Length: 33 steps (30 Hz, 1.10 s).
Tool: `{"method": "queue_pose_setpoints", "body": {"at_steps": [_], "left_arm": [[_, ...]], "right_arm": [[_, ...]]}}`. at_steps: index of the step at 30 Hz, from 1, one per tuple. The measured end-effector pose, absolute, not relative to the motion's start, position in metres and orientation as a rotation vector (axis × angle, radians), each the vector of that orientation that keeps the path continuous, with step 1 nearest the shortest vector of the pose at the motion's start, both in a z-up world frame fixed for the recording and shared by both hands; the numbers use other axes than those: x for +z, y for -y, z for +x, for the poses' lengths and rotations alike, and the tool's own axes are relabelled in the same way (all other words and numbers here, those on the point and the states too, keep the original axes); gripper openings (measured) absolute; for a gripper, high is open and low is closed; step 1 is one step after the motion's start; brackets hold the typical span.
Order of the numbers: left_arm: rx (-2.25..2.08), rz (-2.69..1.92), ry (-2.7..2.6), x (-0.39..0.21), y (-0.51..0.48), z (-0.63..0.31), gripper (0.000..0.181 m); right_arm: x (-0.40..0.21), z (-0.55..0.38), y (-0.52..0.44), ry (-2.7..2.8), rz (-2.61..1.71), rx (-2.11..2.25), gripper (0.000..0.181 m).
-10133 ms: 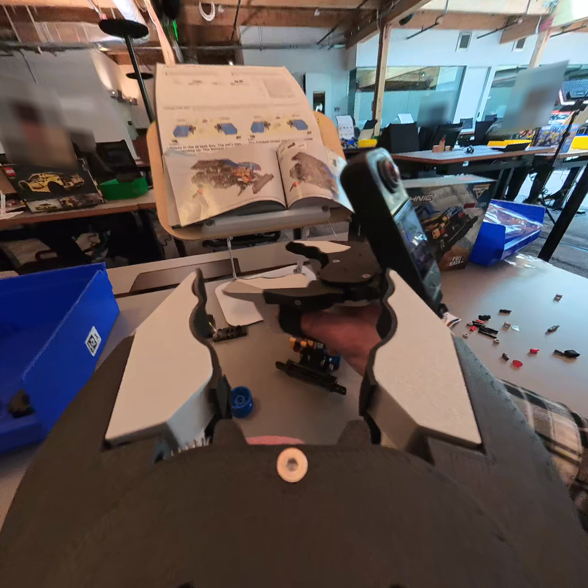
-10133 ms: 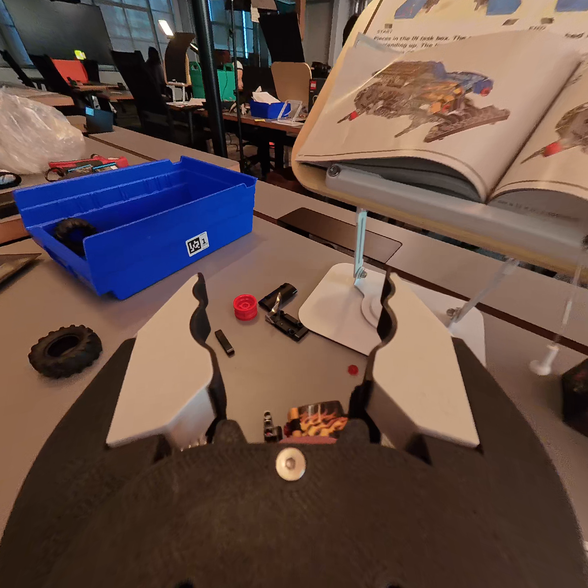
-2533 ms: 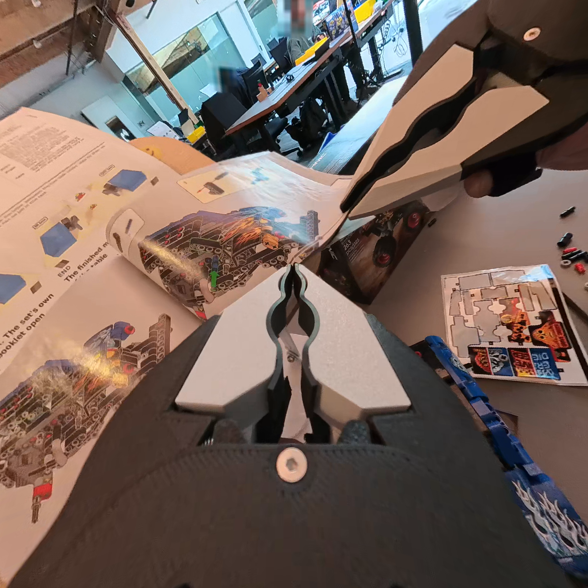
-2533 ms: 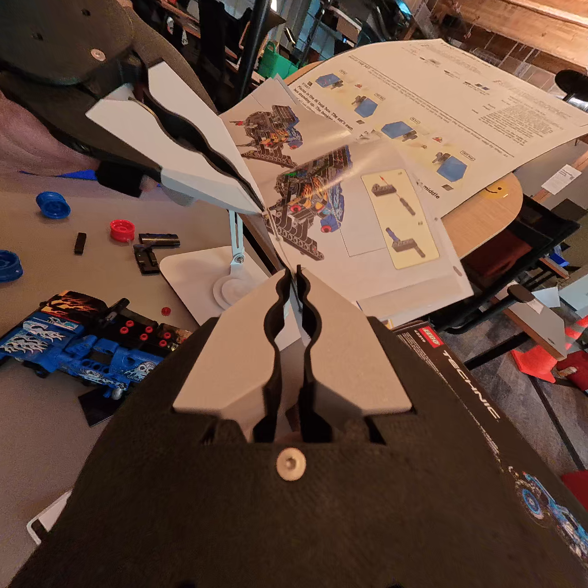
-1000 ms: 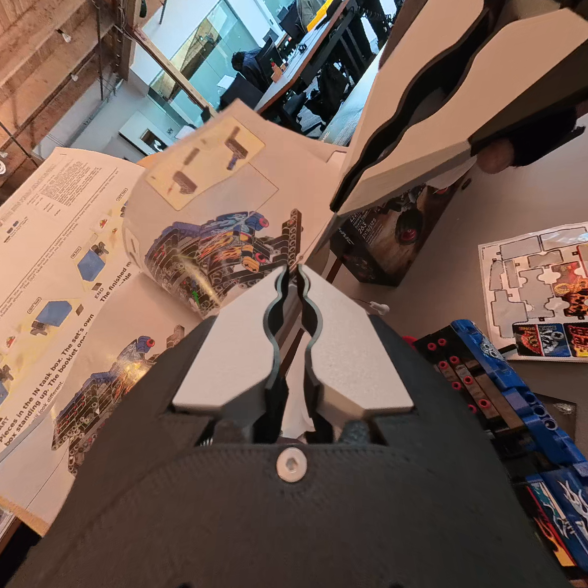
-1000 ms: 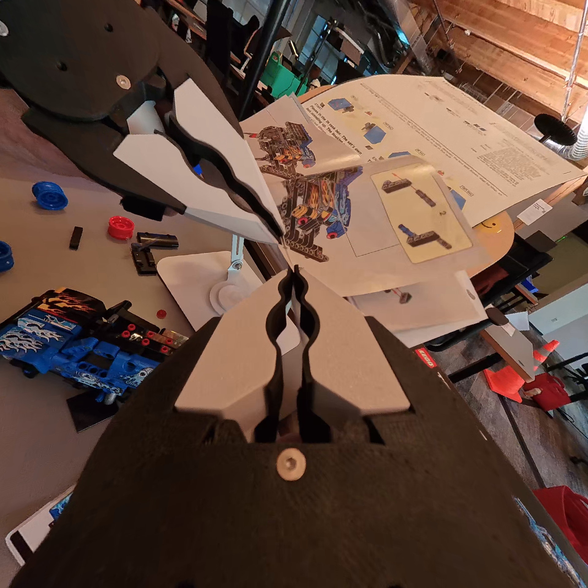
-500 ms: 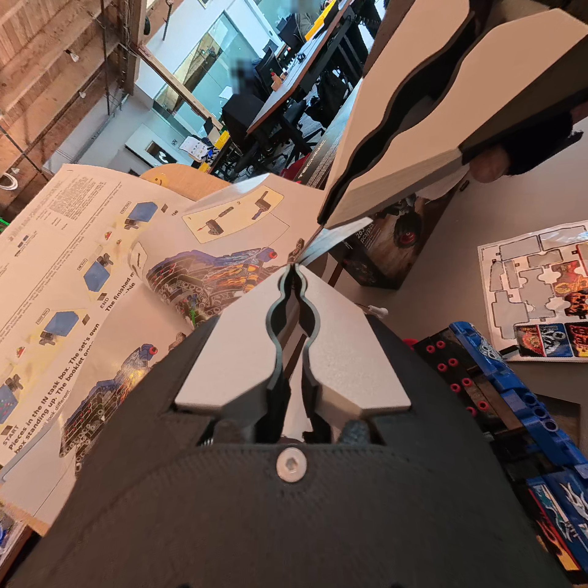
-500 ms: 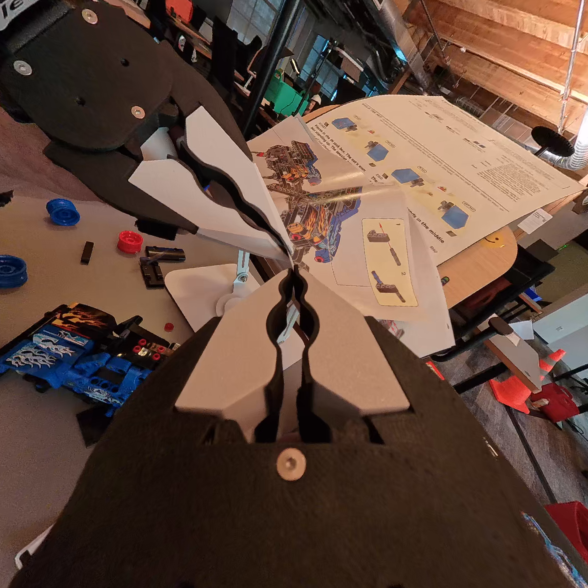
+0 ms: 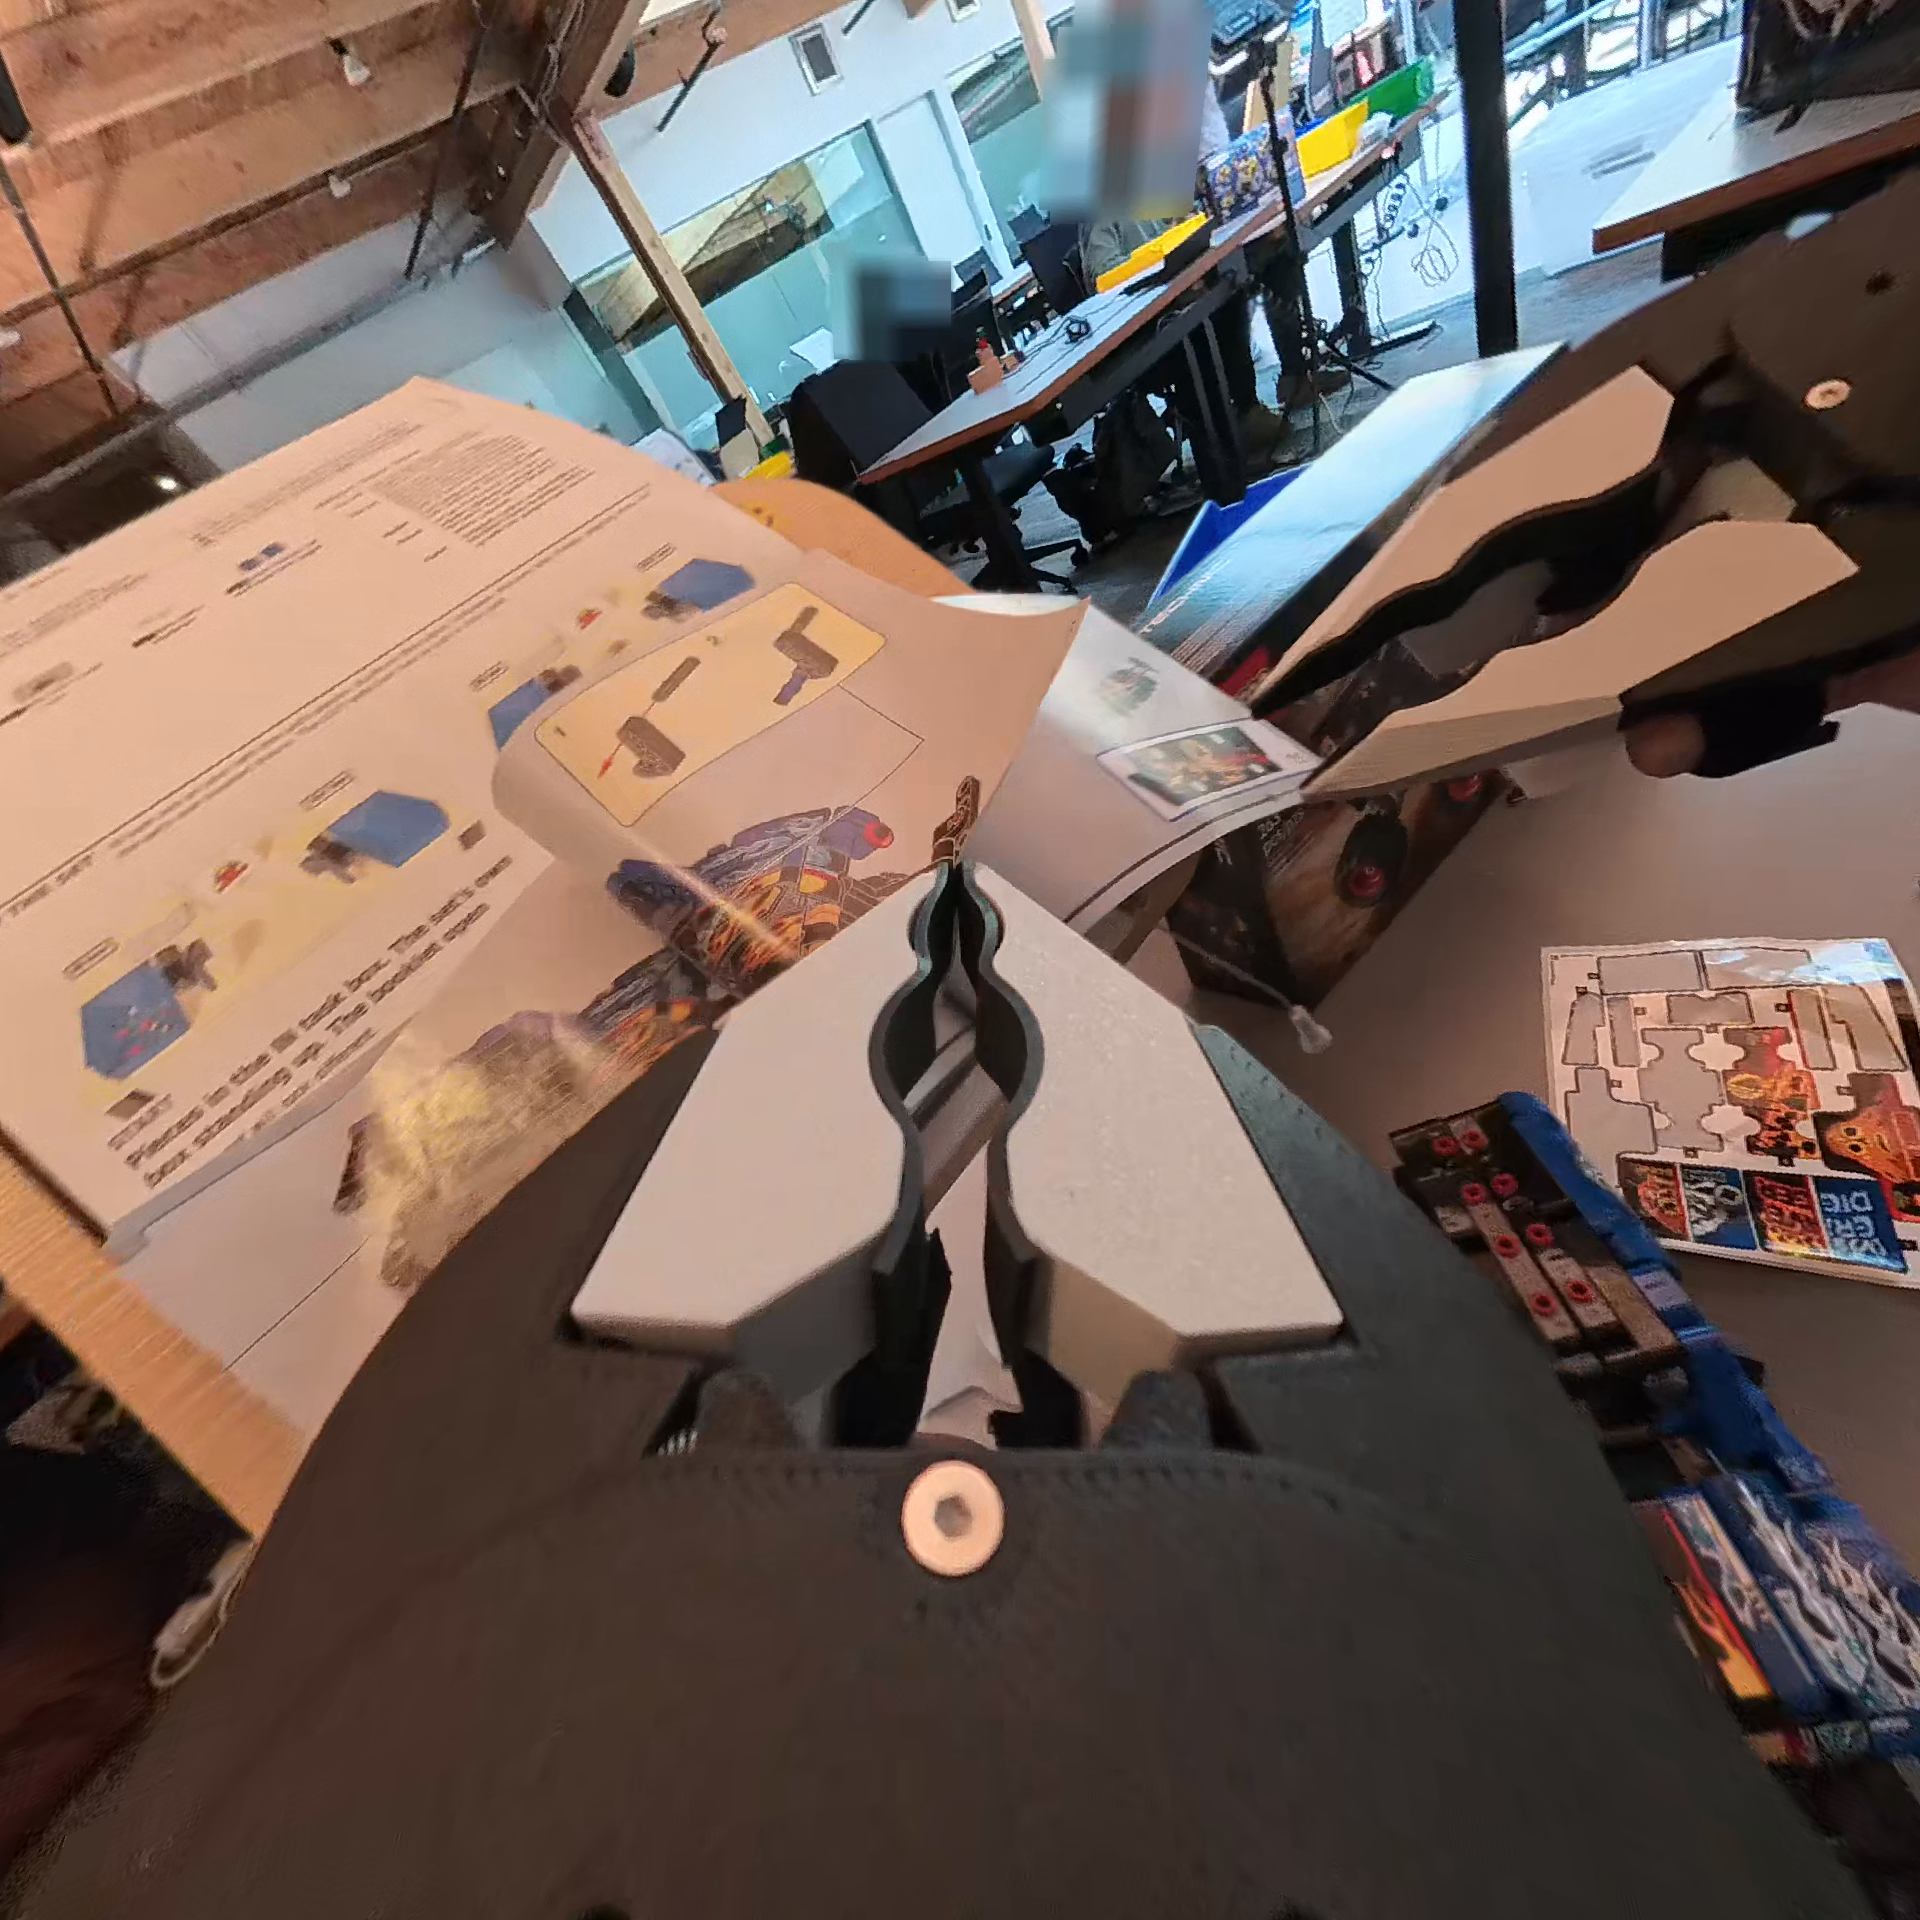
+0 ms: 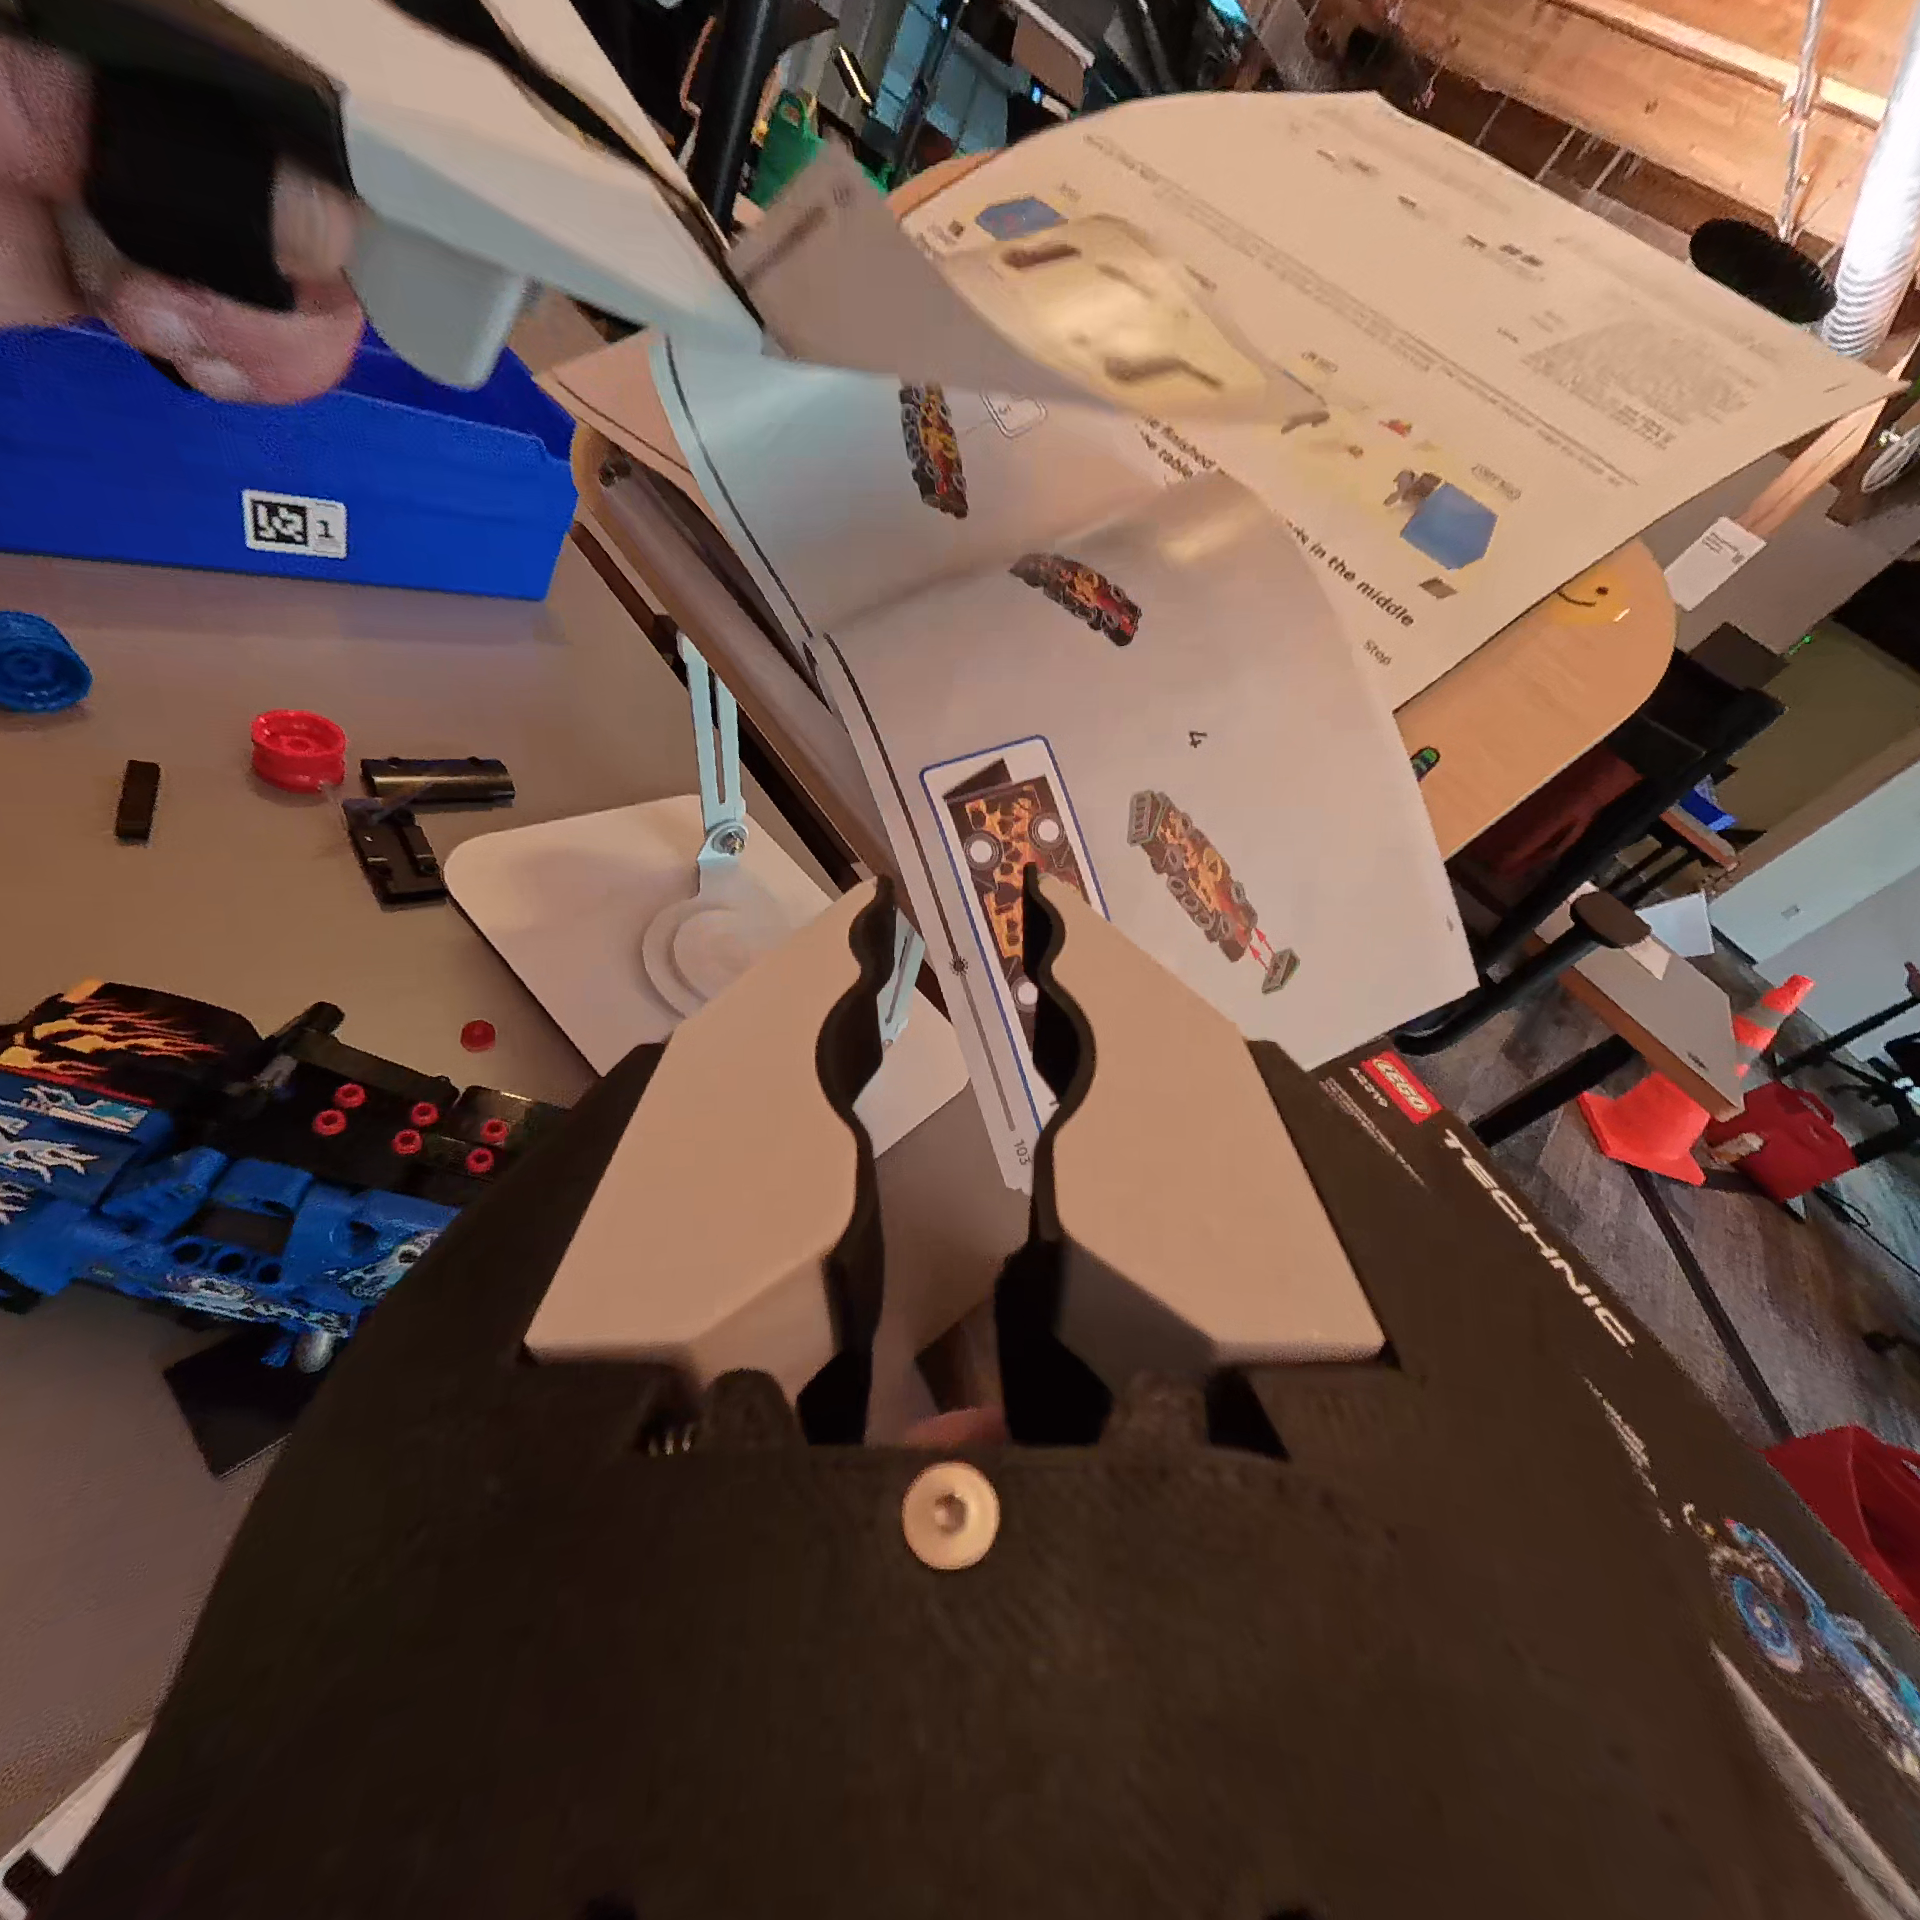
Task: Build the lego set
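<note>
The instruction booklet [image 9: 727, 914] stands open on a wooden stand. My left gripper [image 9: 951, 878] is shut on the corner of one booklet page, held lifted and curled; it also shows at the top left of the right wrist view [image 10: 743, 301]. My right gripper [image 10: 956, 883] is slightly open, with the lower edge of another page [image 10: 1143, 831] lying loose between its fingers; it shows in the left wrist view [image 9: 1288, 740] at that page's edge. The part-built blue and black lego truck [image 10: 208, 1195] lies on the grey table, also in the left wrist view [image 9: 1662, 1351].
A sticker sheet [image 9: 1745, 1101] lies right of the truck. The black lego box [image 9: 1330, 883] stands behind the stand. A blue bin [image 10: 260, 468], a red hub [image 10: 298, 748], a blue hub [image 10: 36, 660] and black pieces [image 10: 436, 779] lie left of the stand's white base [image 10: 582, 904]. Some 11 centimetres of space lies between my two pairs of fingers.
My right gripper's jaws have parted a little and no longer pinch the page. My left gripper has swung its page up and over to the left, uncovering a new spread.
</note>
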<state>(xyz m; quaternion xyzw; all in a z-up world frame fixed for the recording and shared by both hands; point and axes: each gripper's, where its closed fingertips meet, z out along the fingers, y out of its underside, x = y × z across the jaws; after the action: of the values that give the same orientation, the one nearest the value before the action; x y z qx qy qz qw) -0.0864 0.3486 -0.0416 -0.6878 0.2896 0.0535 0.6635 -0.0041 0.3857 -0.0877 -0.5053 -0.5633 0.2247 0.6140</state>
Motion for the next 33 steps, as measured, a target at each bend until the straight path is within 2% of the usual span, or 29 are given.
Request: {"method": "queue_pose_setpoints", "body": {"at_steps": [12,16,19,25,33], "left_arm": [[0.093,-1.690,-0.463,-0.047,-0.338,-0.159,0.008],[0.021,-1.711,-0.404,-0.050,-0.336,-0.170,0.022],[-0.017,-1.716,-0.357,-0.051,-0.335,-0.180,0.023],[-0.090,-1.733,-0.260,-0.052,-0.330,-0.200,0.002],[-0.006,-1.842,-0.199,-0.076,-0.334,-0.221,0.004]], "right_arm": [[-0.110,-0.001,-0.408,1.284,-1.254,0.444,0.016],[-0.112,0.000,-0.410,1.287,-1.259,0.426,0.016],[-0.114,0.000,-0.412,1.286,-1.267,0.425,0.015],[-0.111,0.001,-0.411,1.278,-1.267,0.441,0.013],[-0.121,0.006,-0.422,1.288,-1.341,0.406,0.006]]}}
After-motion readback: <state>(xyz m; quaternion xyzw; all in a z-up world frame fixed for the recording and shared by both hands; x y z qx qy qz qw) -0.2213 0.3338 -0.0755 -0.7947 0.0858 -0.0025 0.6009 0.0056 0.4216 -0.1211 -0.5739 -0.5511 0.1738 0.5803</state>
